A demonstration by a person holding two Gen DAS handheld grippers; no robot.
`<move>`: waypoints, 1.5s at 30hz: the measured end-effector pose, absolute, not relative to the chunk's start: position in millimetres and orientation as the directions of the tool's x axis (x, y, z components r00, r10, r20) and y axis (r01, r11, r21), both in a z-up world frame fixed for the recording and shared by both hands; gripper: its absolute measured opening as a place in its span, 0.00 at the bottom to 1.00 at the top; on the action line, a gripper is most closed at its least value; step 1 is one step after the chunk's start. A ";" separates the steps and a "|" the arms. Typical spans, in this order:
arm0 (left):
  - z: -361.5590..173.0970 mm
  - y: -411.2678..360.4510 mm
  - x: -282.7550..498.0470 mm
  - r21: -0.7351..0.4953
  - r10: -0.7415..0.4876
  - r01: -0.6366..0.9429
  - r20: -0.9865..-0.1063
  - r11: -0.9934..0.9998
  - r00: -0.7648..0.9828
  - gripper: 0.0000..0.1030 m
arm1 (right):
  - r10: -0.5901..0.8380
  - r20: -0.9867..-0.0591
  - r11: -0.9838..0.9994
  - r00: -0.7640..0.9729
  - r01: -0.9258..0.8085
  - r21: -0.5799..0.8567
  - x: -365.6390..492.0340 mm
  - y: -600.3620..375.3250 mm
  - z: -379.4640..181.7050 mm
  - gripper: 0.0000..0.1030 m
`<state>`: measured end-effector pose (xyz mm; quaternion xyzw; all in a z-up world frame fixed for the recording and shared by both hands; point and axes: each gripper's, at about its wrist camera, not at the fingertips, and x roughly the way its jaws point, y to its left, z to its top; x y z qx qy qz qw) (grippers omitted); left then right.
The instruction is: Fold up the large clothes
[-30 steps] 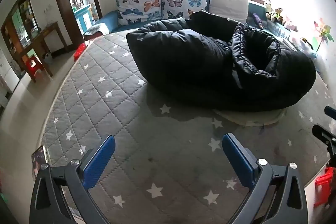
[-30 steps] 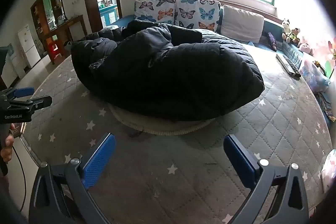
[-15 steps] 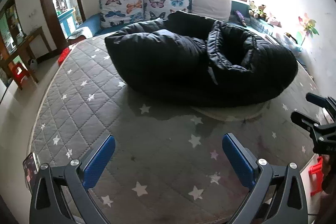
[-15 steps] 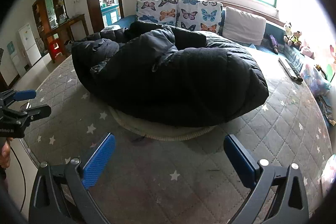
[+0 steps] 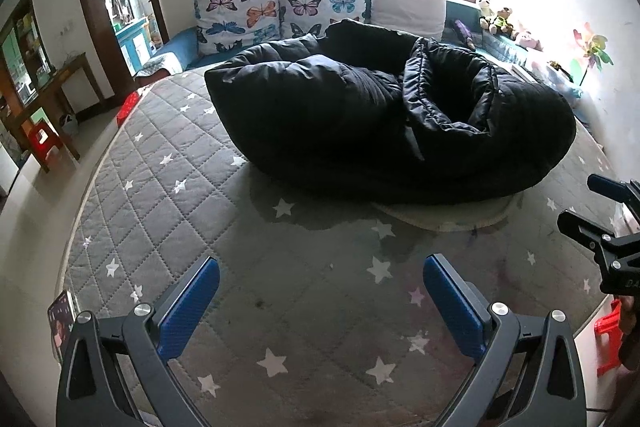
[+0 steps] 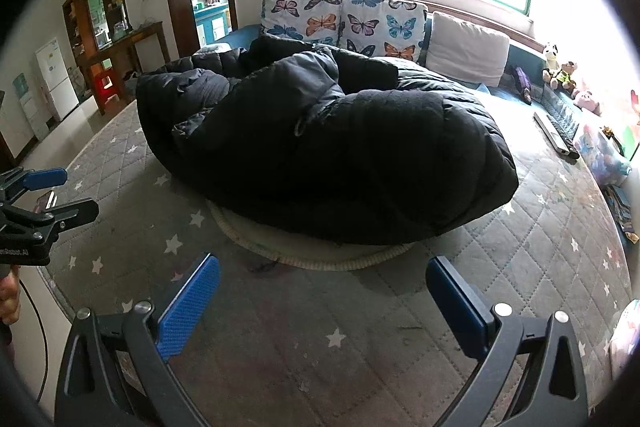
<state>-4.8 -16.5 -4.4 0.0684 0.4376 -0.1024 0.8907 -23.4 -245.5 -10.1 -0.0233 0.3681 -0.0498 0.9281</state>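
Nearest, the left tool (image 5: 320, 301) hangs over the near edge of the bed (image 5: 168, 187) with its blue pads (image 5: 188, 307) spread wide and nothing between them. The right tool (image 6: 322, 301) is in the same state: jaws fully apart, empty, above the grey star-quilted cover. Each tool shows at the edge of the other's view, so they sit side by side, well apart.

Just beyond the bare strip of quilt lies a pale round mat (image 6: 304, 251), and on it, spilling over it, the black coat (image 5: 380, 119). It is a puffy down garment heaped in a loose mound in the middle of the bed, one part rolled into an open hollow at its right side. No hem, sleeve or collar can be picked out for sure.

Behind it stand butterfly cushions (image 5: 280, 11), a white pillow (image 5: 408, 7) and, at the far right, soft toys (image 6: 560, 71) along the window side.

The likely trouble is a bad grip. The filling is thick and slick-looking, so a shallow pinch may slide off, and a pinch into the heap may catch several layers and drag the whole mound instead of opening it. A low bite at the near edge could also catch the mat underneath.
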 end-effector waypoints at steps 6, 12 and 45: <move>-4.2 -18.9 -4.9 0.040 -0.123 0.251 -0.791 0.967 0.599 1.00 | -0.107 -0.679 0.994 0.726 0.069 -0.084 -22.9 -243.5 -8.8 1.00; -4.2 -17.5 -3.9 0.031 -0.130 0.252 -0.793 0.967 0.595 1.00 | -0.107 -0.676 0.994 0.729 0.066 -0.087 -23.1 -243.0 -7.5 1.00; -5.3 -16.1 -0.9 0.042 -0.117 0.247 -0.796 0.968 0.594 1.00 | -0.099 -0.668 0.995 0.737 0.059 -0.082 -21.6 -242.5 -3.0 1.00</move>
